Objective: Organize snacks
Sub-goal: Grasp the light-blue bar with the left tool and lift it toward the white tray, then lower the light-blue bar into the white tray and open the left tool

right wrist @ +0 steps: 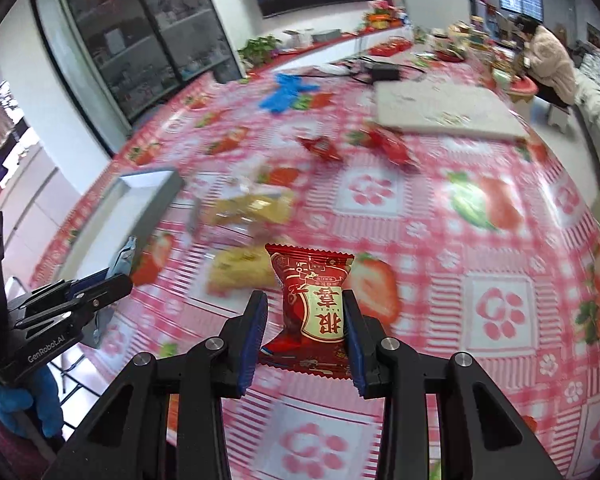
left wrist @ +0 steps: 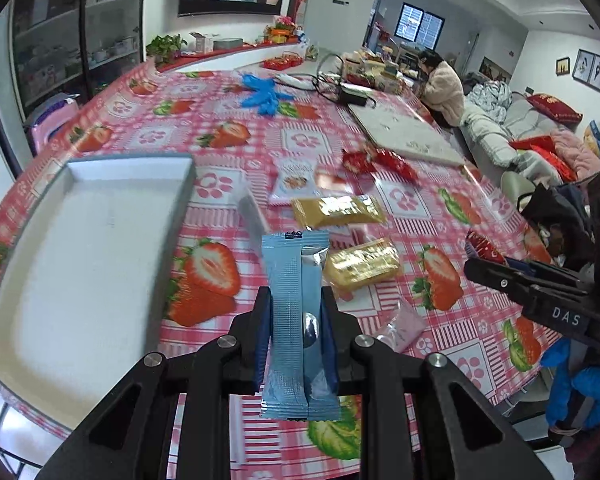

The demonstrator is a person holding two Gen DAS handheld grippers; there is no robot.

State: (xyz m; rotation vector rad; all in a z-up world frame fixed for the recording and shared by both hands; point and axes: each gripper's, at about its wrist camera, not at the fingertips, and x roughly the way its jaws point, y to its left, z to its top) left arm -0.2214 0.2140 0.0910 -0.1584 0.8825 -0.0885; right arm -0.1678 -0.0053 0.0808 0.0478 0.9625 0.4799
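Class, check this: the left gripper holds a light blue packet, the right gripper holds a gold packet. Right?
Wrong in one respect. The right gripper holds a red packet, as the right wrist view shows; the left gripper does hold the light blue packet.

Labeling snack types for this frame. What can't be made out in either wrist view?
- Right wrist view: the gold packets on the table are motion-blurred, print unreadable.
- Left wrist view: the blue packet shows only its seamed back; its label is hidden.
- Left wrist view: the tray runs past the left edge.
- Right wrist view: the fingers cover the red packet's sides.
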